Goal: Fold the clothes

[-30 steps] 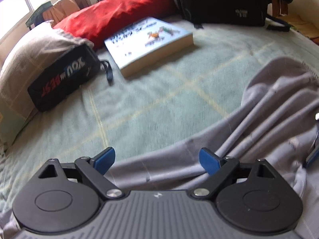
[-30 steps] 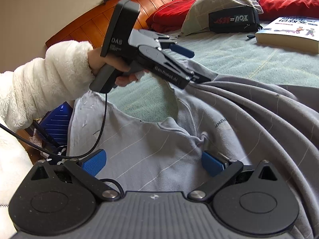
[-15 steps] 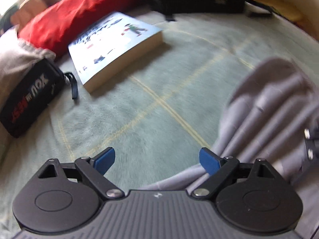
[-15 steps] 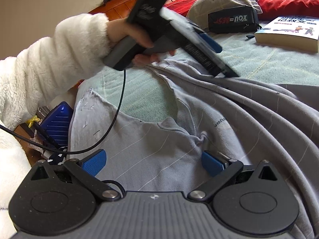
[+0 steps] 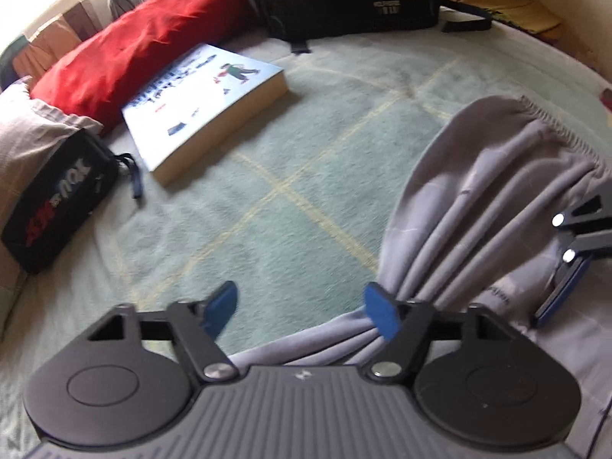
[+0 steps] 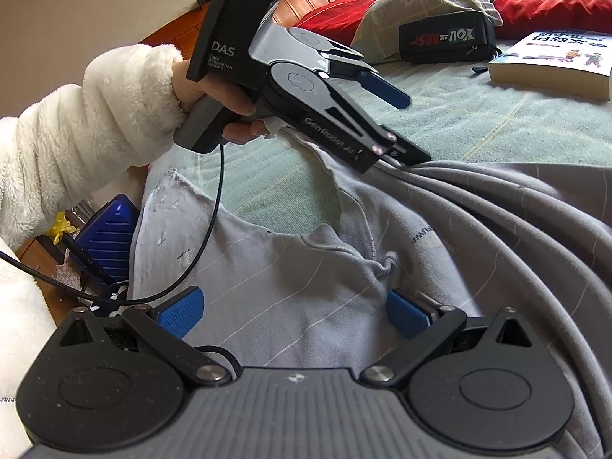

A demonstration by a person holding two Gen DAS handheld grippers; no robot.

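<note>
Book [image 5: 202,107] on blanket [image 5: 306,191], between pouch [image 5: 57,199] and garment [image 5: 497,206]

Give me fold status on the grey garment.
Done: nothing; the grey sweatshirt lies spread and rumpled on the green blanket. In hand: left gripper is closing beside a bunched fabric ridge that touches one pad only; right gripper hovers open near the collar. Left: every fold.

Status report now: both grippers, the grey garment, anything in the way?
Left gripper closing, bunched grey garment at one pad. Right gripper open over garment. Book and black pouch lie apart.
</note>
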